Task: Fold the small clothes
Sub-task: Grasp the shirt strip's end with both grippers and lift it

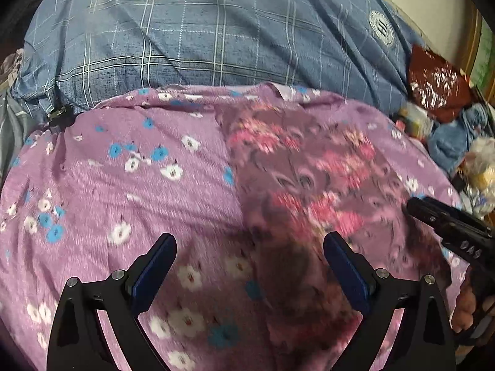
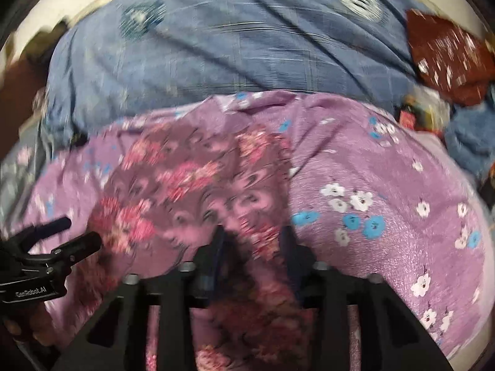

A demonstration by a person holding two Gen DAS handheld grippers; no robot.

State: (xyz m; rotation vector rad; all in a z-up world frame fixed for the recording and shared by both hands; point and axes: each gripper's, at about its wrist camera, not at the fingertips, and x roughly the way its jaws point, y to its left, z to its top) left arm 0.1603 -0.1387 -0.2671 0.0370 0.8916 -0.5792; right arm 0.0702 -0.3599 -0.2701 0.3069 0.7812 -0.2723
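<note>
A small mauve garment with pink flowers point(image 1: 309, 185) lies on a purple flowered sheet point(image 1: 123, 185); it also shows in the right wrist view point(image 2: 201, 185). My left gripper point(image 1: 250, 256) is open and empty, hovering over the garment's near left edge. My right gripper point(image 2: 252, 241) is shut on a fold of the garment near its front edge; the cloth runs between the fingers. The right gripper's fingers point(image 1: 445, 219) show at the right of the left wrist view. The left gripper point(image 2: 77, 232) shows open at the left of the right wrist view. Both views are motion-blurred.
A blue plaid quilt point(image 1: 216, 37) is bunched behind the sheet. A dark red cloth point(image 1: 436, 86), a blue garment point(image 1: 454, 142) and assorted clutter lie at the far right. A small black object point(image 1: 58, 114) sits at the sheet's left edge.
</note>
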